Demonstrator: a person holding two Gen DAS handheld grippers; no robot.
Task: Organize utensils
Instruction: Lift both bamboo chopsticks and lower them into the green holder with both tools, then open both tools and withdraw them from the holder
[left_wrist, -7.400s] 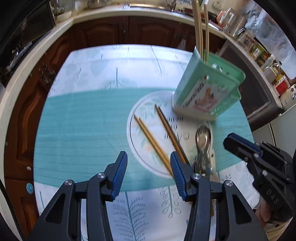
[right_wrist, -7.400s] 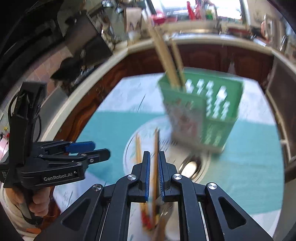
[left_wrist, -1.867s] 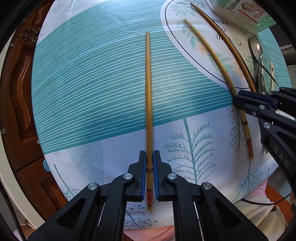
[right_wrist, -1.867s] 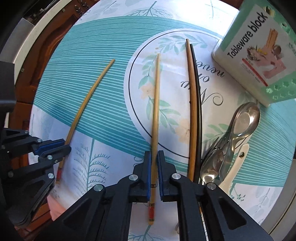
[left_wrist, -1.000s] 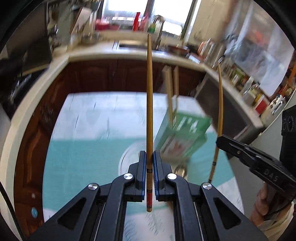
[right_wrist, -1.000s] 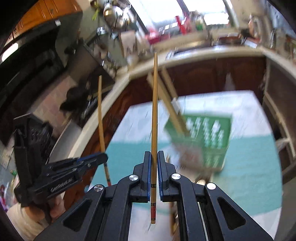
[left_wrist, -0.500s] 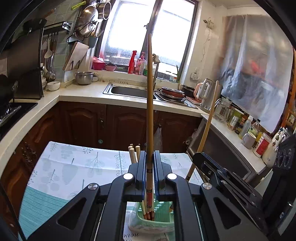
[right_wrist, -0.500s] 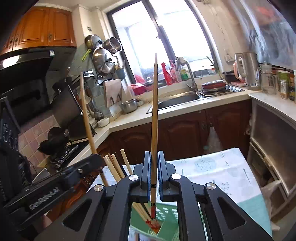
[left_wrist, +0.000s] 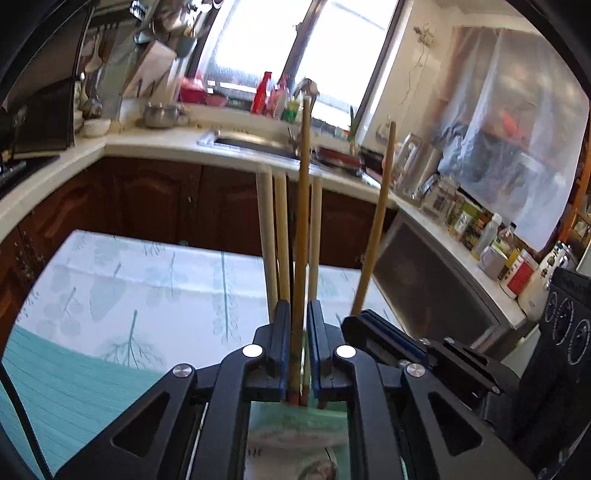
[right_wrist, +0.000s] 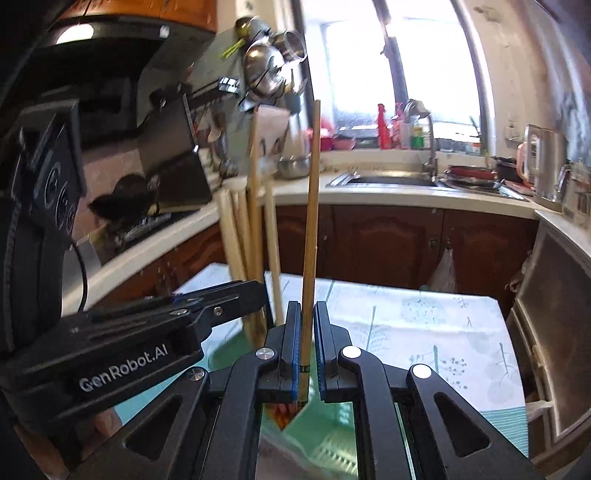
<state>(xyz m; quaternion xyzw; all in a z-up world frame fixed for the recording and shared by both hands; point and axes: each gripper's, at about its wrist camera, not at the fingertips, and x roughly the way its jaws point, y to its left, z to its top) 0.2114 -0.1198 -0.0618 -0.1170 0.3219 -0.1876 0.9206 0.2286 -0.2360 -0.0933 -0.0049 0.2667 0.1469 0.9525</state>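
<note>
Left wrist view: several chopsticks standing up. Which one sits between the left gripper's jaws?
The darker brown chopstick, the tallest in the middle, running down between the left gripper; its jaws are opening. The paler chopsticks beside it stand behind in the green holder.

This is a home kitchen. A sink (right_wrist: 391, 180) with a tap (right_wrist: 424, 125) sits under a bright window (right_wrist: 391, 70). Shiny pots (right_wrist: 269, 62) hang on the wall. Dark brown wooden cupboards (right_wrist: 388, 243) run under the white counter (right_wrist: 406, 197). A kettle (right_wrist: 546, 166) and many jars (left_wrist: 469, 221) stand there too.
</note>
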